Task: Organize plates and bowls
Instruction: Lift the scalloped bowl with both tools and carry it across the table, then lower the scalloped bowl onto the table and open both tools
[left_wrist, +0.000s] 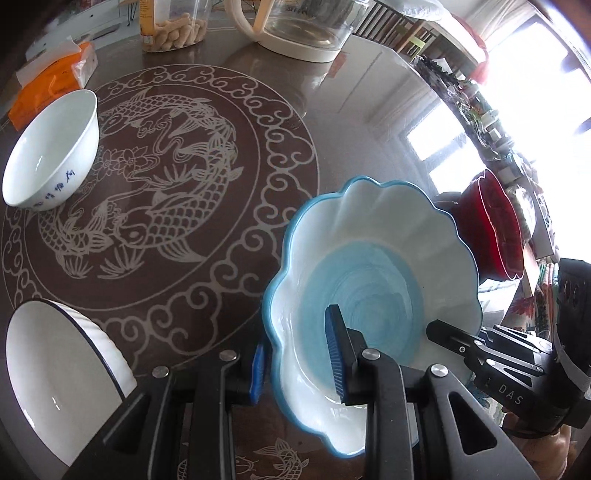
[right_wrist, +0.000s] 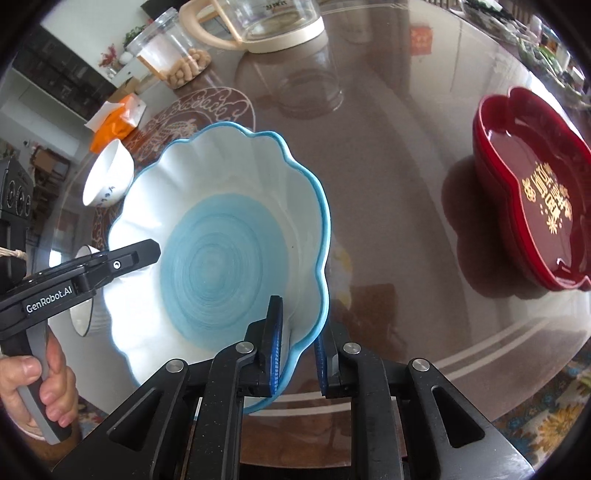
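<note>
A scalloped white plate with a blue rim and blue centre is held tilted above the table by both grippers. My left gripper straddles its left rim, one pad inside, one outside, with a gap to the rim. My right gripper straddles the opposite rim the same way. The right gripper also shows in the left wrist view, and the left gripper in the right wrist view. A white bowl with blue writing and a white dish with a dark rim sit on the table.
A stack of red lobed trays sits on the table to the right. A glass jug, a jar of snacks and an orange packet stand at the far side. The table has a fish pattern.
</note>
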